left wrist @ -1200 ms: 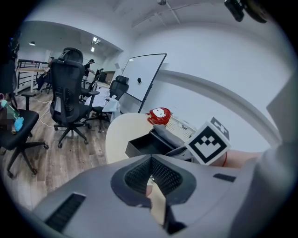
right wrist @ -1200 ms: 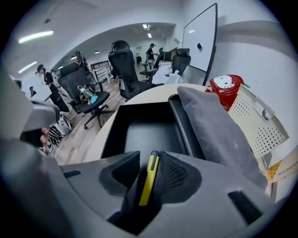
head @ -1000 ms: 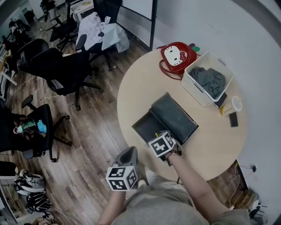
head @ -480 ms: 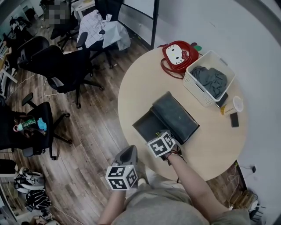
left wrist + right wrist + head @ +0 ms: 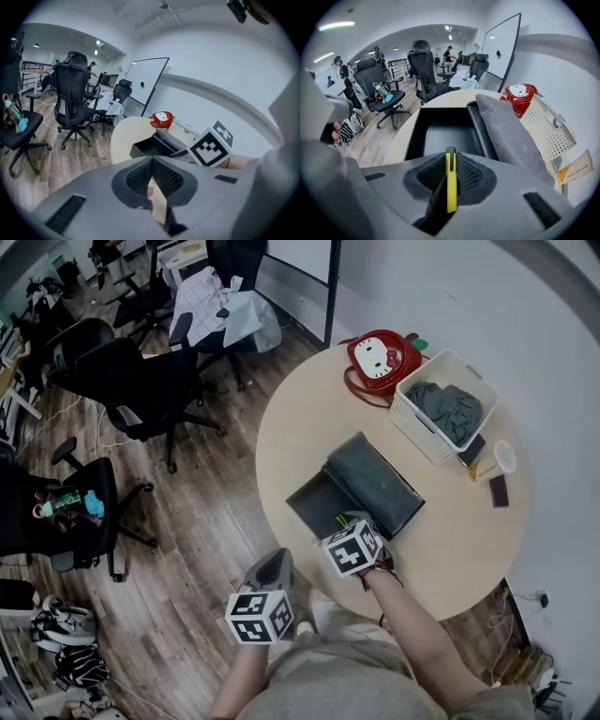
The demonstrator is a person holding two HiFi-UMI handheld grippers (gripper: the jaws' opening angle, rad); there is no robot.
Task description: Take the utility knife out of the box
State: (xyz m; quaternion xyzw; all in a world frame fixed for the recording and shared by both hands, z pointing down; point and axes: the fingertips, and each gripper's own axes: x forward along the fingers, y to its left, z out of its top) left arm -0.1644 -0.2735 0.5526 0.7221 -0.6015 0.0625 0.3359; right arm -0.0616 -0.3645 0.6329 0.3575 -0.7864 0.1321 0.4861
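An open black box (image 5: 317,502) lies on the round table, its grey lid (image 5: 373,482) leaning beside it. My right gripper (image 5: 451,157) is shut on the yellow utility knife (image 5: 451,183), which stands edge-on between the pads, just above the box's near rim (image 5: 440,153). In the head view that gripper (image 5: 343,523) hovers at the box's near corner. The box interior (image 5: 445,136) looks bare. My left gripper (image 5: 275,566) hangs off the table near my body, its pads (image 5: 140,176) closed together with nothing between them.
A red cartoon-cat bag (image 5: 380,357) and a white basket (image 5: 412,427) holding grey cloth sit at the table's far side. A phone (image 5: 499,491) and a cup (image 5: 504,457) lie at the right. Office chairs (image 5: 141,381) stand on the wooden floor at the left.
The right gripper has pulled back a little from the box toward me and risen slightly. The left gripper has stayed in place.
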